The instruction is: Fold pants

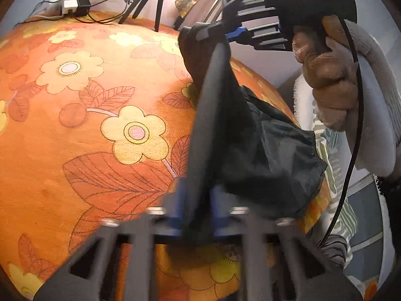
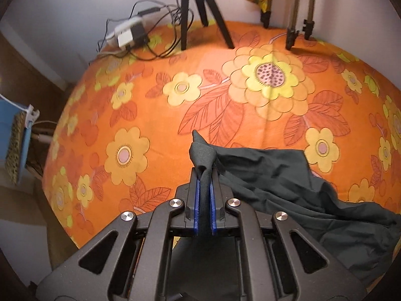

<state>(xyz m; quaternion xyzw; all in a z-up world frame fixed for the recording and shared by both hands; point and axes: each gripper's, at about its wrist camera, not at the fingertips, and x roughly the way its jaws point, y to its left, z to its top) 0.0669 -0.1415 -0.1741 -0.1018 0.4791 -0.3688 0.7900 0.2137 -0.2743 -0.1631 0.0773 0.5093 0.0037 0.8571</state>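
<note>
Gripping dark pants (image 2: pixel 288 175) — no lettering legible

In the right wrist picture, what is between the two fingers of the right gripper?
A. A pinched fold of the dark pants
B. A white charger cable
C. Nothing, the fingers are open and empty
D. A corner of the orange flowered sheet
A: the right gripper is shut on a bunched fold of the dark pants, whose rest trails to the right over the orange flowered sheet.
</note>
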